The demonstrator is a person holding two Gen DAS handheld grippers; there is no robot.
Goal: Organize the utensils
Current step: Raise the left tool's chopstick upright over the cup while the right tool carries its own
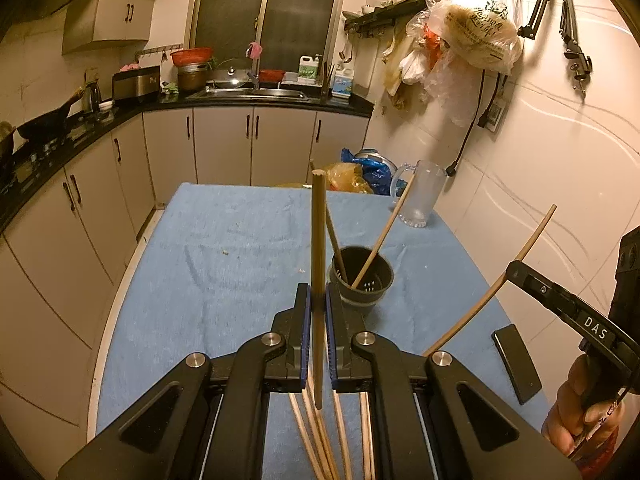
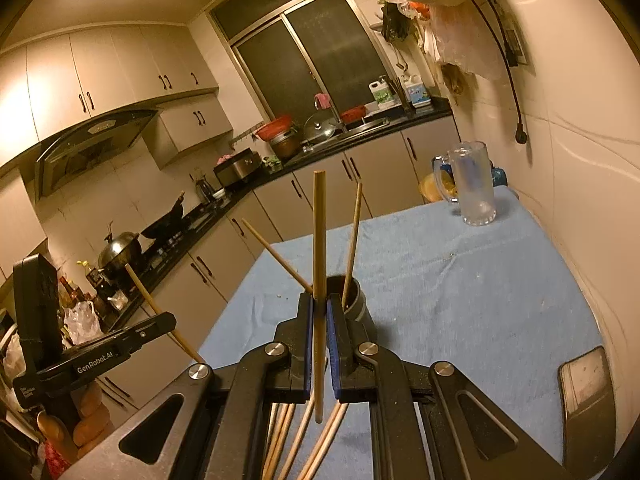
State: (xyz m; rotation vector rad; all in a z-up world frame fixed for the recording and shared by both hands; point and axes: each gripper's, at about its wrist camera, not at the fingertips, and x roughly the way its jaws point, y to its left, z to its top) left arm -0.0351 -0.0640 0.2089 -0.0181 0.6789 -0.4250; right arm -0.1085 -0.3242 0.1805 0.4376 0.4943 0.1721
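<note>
My left gripper [image 1: 318, 296] is shut on a wooden chopstick [image 1: 318, 240] that stands upright between its blue pads. My right gripper [image 2: 319, 304] grips another upright chopstick [image 2: 319, 240] the same way. A dark round utensil cup [image 1: 362, 280] stands on the blue cloth just beyond the left gripper and holds two leaning chopsticks [image 1: 380, 236]. In the right wrist view that cup [image 2: 354, 300] sits right behind the fingers. Several loose chopsticks [image 1: 320, 440] lie on the cloth under both grippers. The right gripper with its chopstick [image 1: 520, 256] shows at the right edge of the left wrist view.
The table is covered by a blue cloth [image 1: 240, 248]. A clear glass mug [image 1: 422, 194] stands at its far right corner, by the wall. A dark phone [image 1: 516, 362] lies near the right edge. Plastic bags [image 1: 360, 174] sit behind the table. Kitchen counters run along the left.
</note>
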